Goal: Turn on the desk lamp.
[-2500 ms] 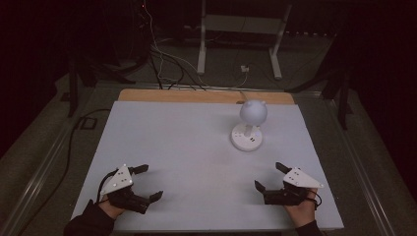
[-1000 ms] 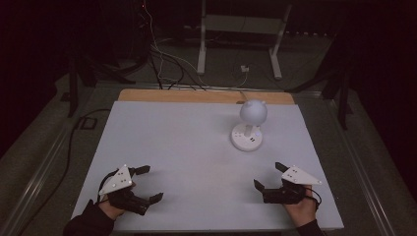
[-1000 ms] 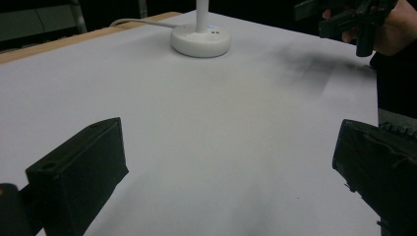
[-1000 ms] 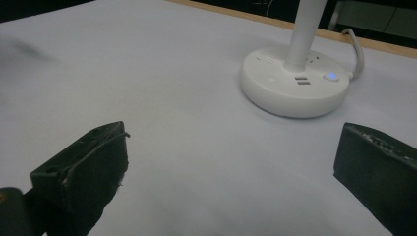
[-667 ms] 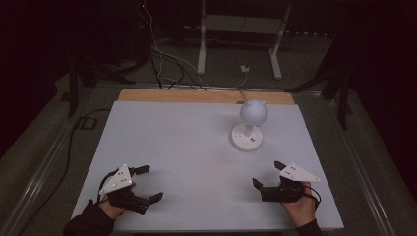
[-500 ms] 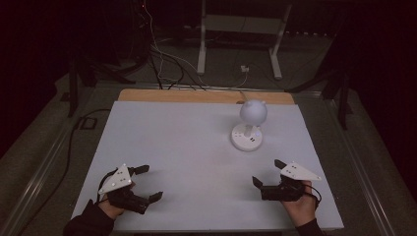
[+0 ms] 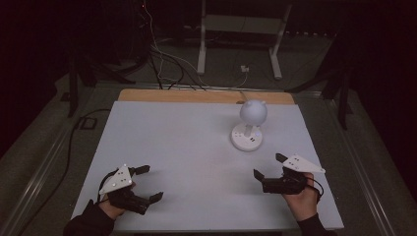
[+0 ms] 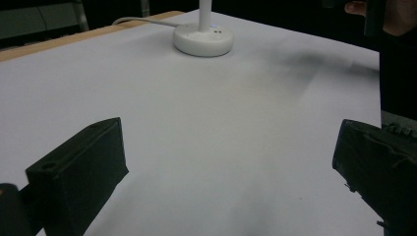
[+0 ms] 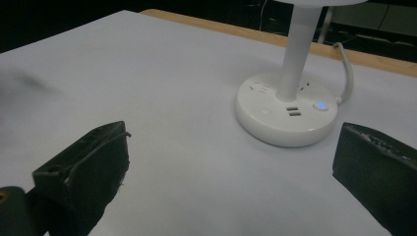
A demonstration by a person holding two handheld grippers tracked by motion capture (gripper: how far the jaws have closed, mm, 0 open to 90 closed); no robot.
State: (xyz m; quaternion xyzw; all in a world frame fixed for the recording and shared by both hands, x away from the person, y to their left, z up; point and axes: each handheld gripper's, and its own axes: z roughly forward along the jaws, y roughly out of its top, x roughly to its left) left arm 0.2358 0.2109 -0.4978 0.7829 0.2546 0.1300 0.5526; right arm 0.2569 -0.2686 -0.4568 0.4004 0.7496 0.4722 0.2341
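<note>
Both claws rest low near the front edge of the surface, nothing held. Left claw by the front left corner, jaws spread wide; right claw toward the front right, jaws also parted wide, the white lamp base framed between them in the right gripper view. The lamp stands upright right of centre, toward the back edge, well apart from both claws: round white base, slim stem, ball-shaped head. The base carries a lit blue button, two small ports and outlets; a cord trails off toward the wooden back edge. The right claw is nearer, so the likely step is its reach to the lamp. To do it well: approach straight ahead and low, keeping the jaws parted until they flank the stem or base. If a button is the aim, use one jaw tip and press straight down so the light base does not slide. Stay off the cord side; the top-heavy head may tip if the stem is nudged sideways.
</note>
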